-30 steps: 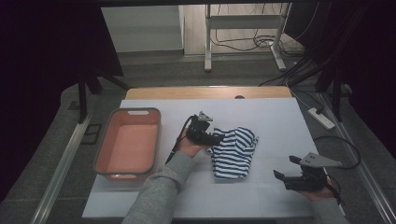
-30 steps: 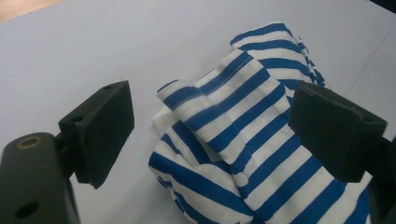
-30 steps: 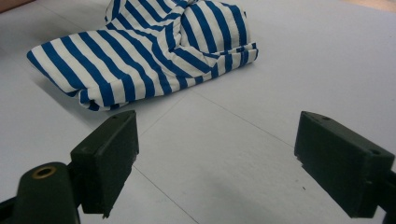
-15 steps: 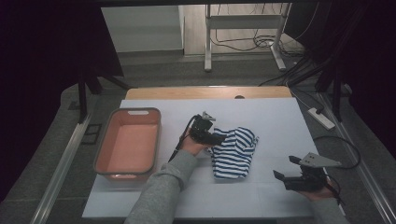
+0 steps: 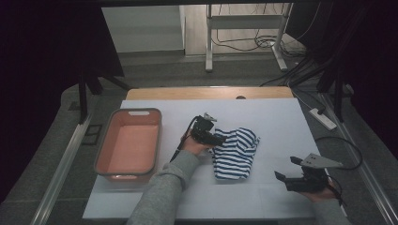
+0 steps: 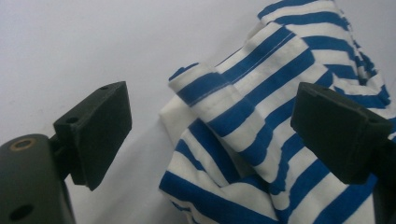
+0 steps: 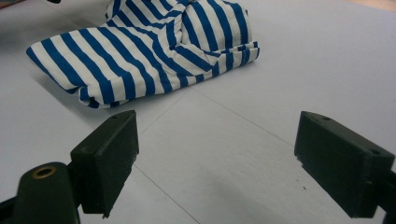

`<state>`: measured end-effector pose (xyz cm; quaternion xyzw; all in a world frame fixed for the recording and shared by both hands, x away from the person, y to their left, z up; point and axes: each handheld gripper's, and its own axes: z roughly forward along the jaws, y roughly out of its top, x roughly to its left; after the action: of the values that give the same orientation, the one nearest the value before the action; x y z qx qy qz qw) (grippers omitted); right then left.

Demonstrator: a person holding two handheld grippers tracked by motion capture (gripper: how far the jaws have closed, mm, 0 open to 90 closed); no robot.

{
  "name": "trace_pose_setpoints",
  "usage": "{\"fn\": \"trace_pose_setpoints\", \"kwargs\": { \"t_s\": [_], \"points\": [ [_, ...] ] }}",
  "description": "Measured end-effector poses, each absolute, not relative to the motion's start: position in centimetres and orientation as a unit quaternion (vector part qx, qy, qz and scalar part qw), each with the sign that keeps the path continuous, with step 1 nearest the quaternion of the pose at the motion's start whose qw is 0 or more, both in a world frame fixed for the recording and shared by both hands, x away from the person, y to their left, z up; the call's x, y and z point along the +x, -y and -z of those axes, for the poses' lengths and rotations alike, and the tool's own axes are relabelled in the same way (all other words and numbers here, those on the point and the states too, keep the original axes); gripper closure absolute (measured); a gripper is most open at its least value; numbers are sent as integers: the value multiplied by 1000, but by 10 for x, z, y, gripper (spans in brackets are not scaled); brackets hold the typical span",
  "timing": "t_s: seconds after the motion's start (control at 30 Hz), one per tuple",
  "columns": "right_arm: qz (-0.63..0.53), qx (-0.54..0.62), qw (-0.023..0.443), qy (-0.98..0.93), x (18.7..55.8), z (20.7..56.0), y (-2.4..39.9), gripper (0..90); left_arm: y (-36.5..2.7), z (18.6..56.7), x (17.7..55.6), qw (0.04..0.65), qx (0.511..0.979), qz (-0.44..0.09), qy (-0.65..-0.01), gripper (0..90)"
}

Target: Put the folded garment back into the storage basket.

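High view: the right gripper (image 5: 287, 170) waits spread and empty at the near right. Mid-table lies the striped cloth (image 5: 234, 152), with the left gripper (image 5: 217, 139) spread at its left edge. Push those jaws deeper over the raised fold before squeezing. The pink tub (image 5: 104, 157) sits left.

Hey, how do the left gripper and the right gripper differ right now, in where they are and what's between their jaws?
The left gripper sits at the edge of the striped cloth, which lies between its open jaws; the right gripper is apart from the cloth, with only bare white table between its jaws. The left is mid-table beside the orange tray; the right is near the front right corner. Both are open and hold nothing.
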<state>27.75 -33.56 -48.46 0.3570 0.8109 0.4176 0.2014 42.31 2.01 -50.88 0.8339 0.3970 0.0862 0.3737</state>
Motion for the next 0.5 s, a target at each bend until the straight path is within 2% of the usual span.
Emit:
{"fn": "trace_pose_setpoints", "kwargs": {
  "t_s": [0.5],
  "points": [
    [-417,354,201,-813,277,484,335,144,-8,528,428,355,846,-67,-393,109]
  ]
}}
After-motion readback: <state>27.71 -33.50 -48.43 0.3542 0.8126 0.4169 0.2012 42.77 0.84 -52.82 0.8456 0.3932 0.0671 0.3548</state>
